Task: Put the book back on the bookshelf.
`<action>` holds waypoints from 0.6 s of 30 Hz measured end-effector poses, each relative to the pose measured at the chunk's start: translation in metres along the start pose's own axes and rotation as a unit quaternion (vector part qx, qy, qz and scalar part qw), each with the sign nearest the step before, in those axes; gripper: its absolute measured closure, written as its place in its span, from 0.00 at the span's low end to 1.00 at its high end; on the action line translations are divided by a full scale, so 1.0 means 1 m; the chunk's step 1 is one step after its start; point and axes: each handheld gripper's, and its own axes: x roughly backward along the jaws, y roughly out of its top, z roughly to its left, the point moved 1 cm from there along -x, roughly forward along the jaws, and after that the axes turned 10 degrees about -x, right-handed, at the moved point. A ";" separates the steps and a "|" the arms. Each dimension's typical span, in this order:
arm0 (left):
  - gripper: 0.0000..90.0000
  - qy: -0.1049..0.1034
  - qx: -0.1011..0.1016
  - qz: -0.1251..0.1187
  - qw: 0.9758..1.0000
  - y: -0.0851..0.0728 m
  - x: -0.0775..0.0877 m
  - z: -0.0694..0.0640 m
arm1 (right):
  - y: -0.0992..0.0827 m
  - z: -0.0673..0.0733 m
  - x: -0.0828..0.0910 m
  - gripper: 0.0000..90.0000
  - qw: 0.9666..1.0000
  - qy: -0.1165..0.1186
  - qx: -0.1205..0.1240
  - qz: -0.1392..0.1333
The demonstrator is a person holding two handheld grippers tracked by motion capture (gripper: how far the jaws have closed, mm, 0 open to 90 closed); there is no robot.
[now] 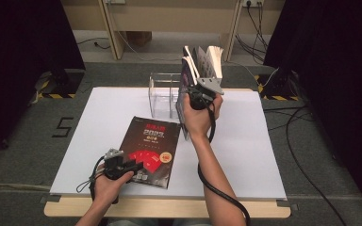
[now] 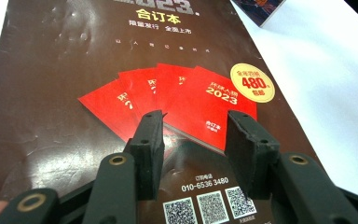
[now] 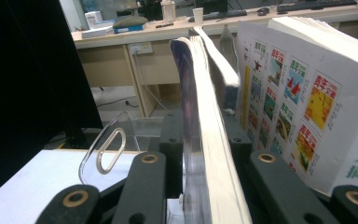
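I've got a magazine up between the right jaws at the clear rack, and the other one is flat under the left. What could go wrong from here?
1. The upright magazine stands between the right gripper jaws, but pad contact is unclear; its pages already fan apart, so it could slump or drop.
2. It leans close to the thick book in the clear rack; pushing in could snag pages or shove the rack.
3. The left gripper hangs open over the dark magazine; pinching flat could crease the cover.

A dark-covered magazine lies flat at lower centre; a thick purple-covered book stands upright at upper centre.
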 end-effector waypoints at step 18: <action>0.62 -0.001 0.001 -0.002 1.000 0.001 0.001 0.000 | -0.010 -0.012 0.016 0.83 0.999 0.004 -0.019 0.026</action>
